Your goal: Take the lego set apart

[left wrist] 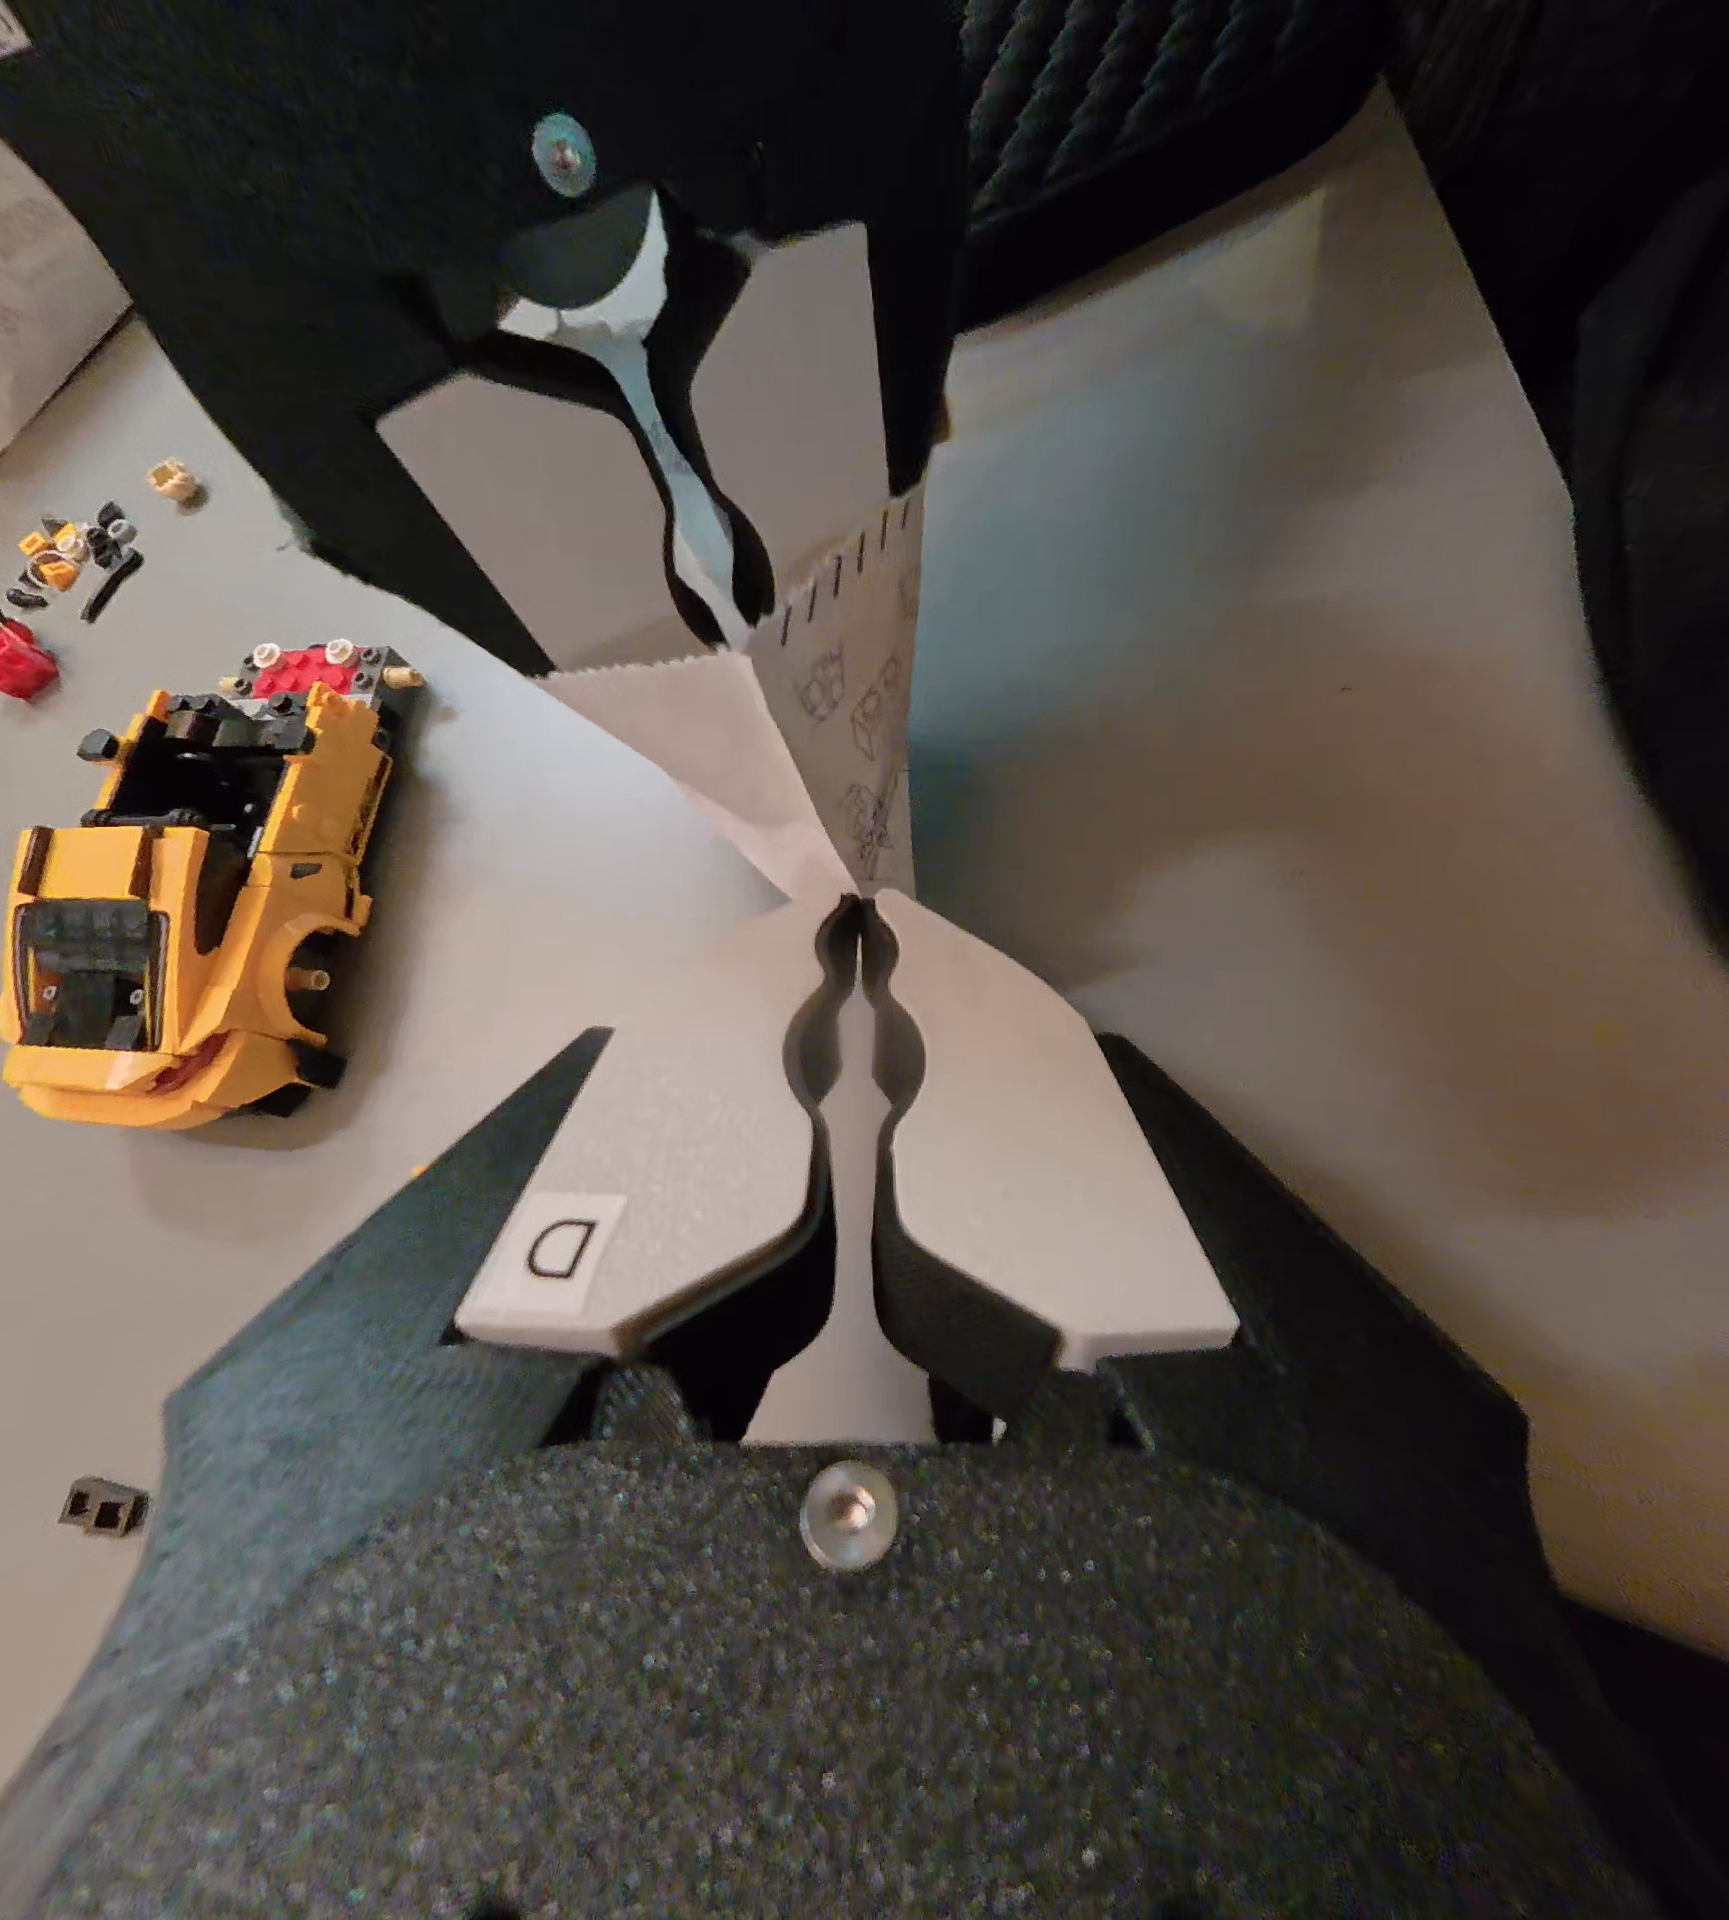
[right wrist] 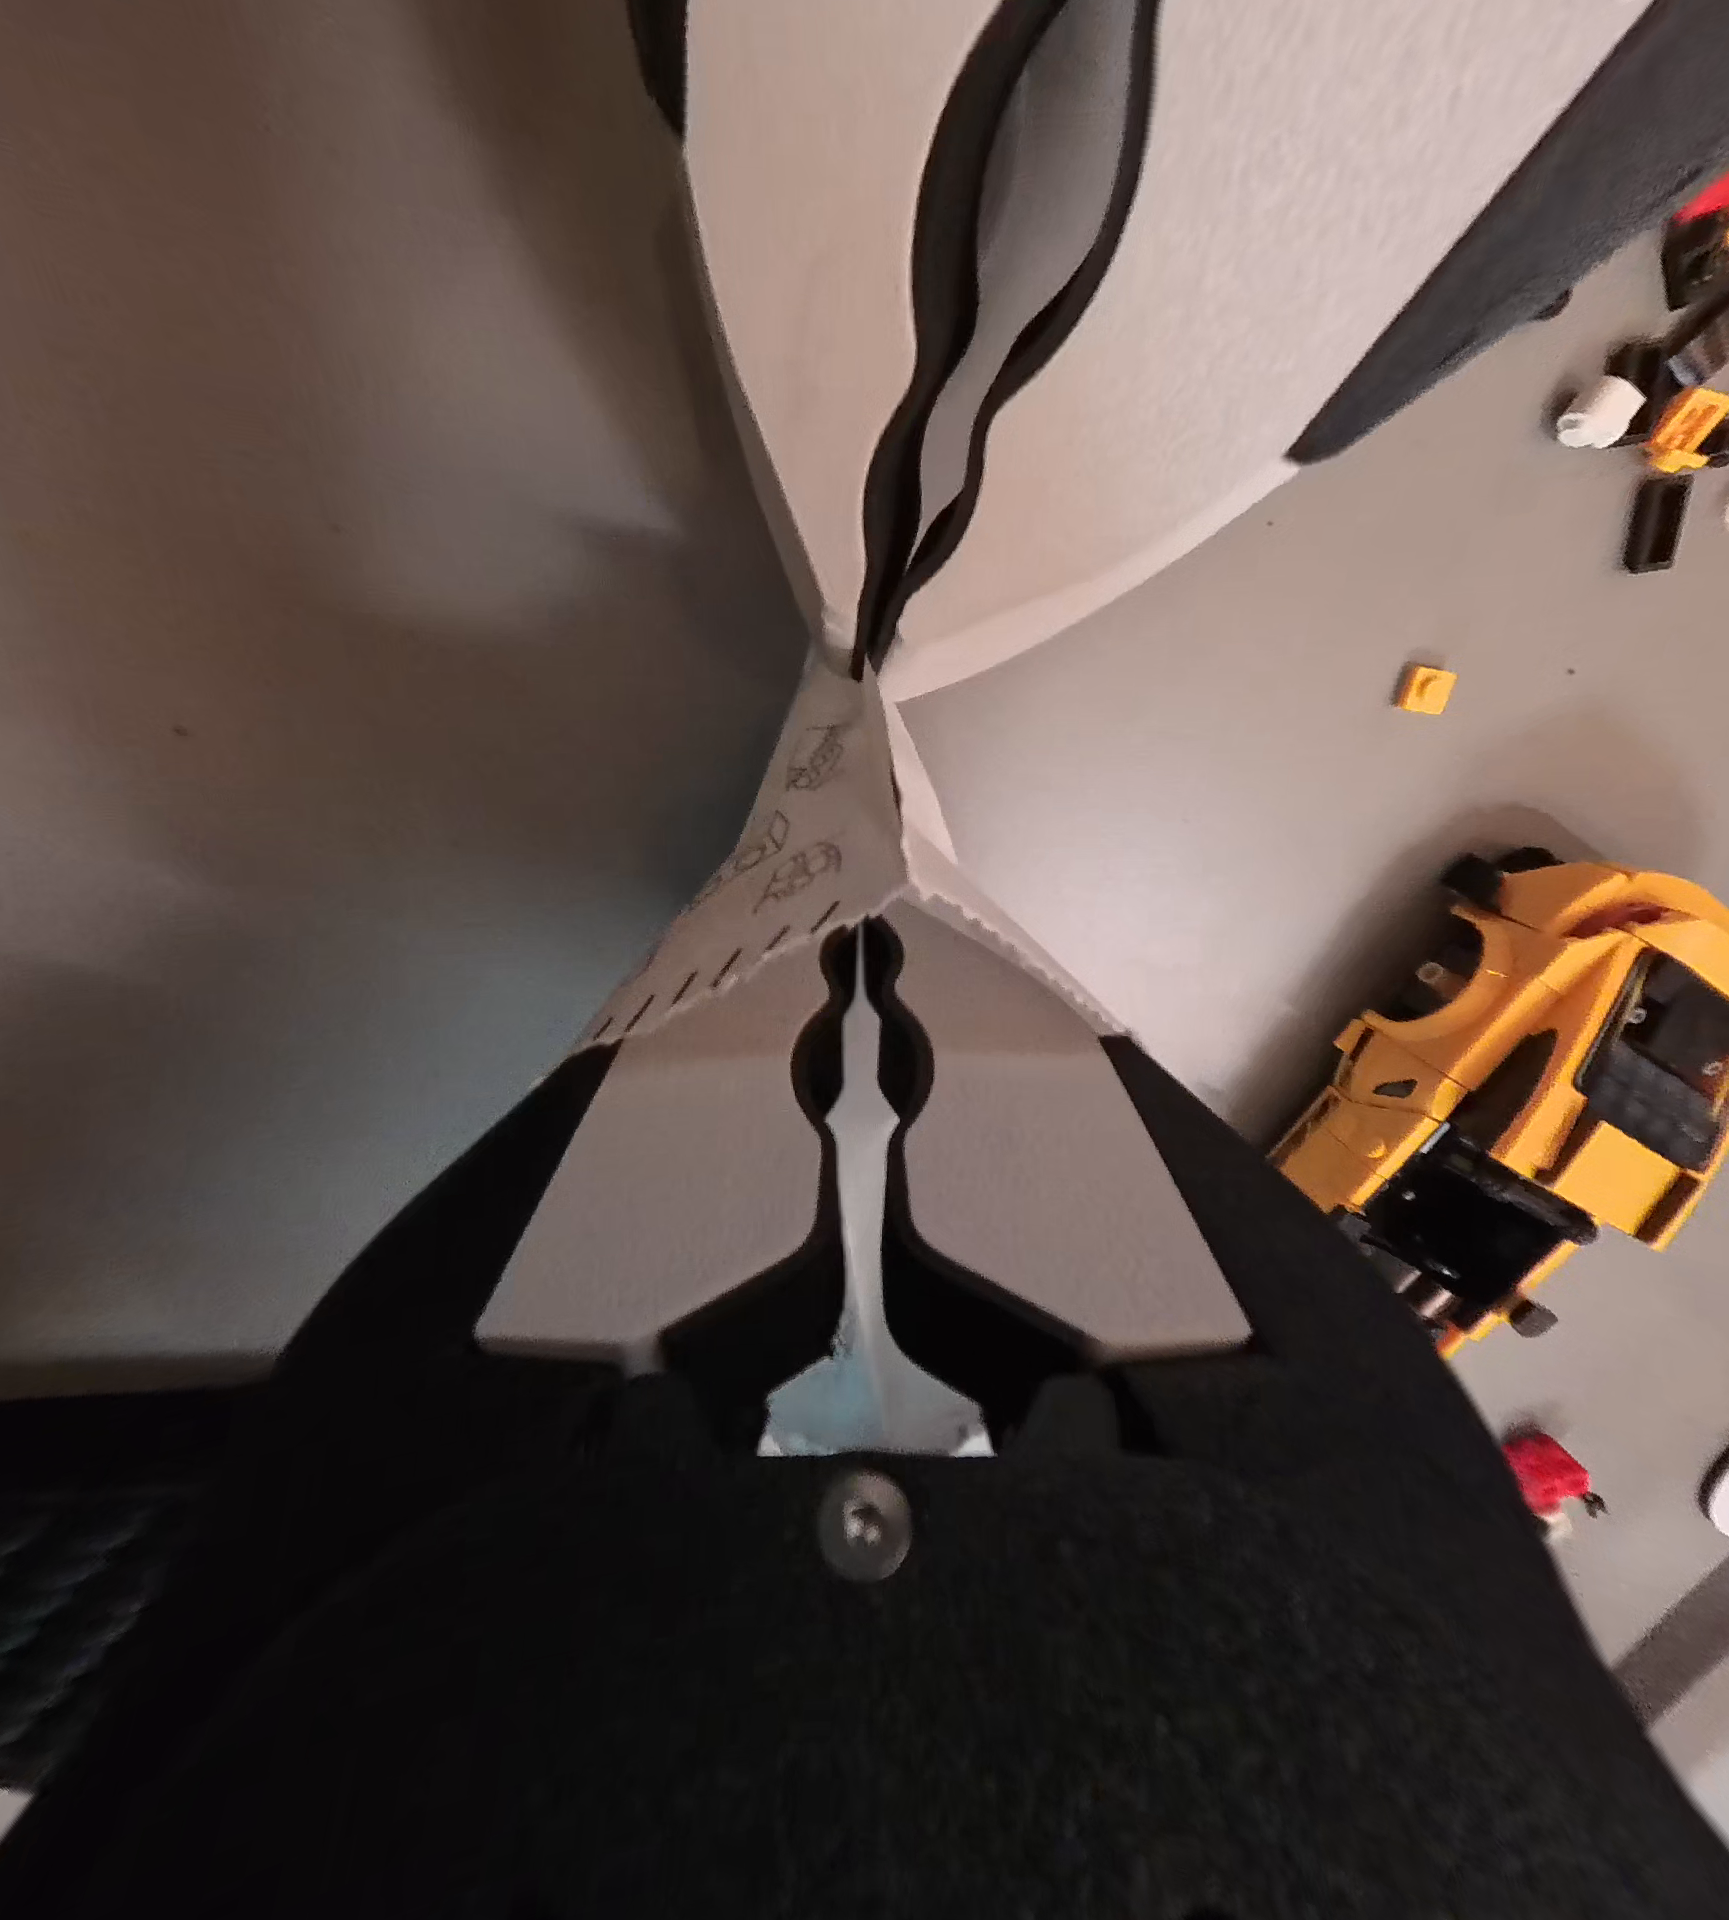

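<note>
a paper bag (left wrist: 818, 748) was pinched between left gripper (left wrist: 860, 914) and right gripper (right wrist: 862, 928); lower left, the yellow car (left wrist: 195, 914) stood mostly assembled, few loose pieces (left wrist: 60, 571) removed.

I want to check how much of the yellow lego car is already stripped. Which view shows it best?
The left wrist view: the yellow lego car lies whole in frame, cabin open and red studs bare at one end. The right wrist view shows the car too, but at the frame's edge and slightly blurred.
</note>
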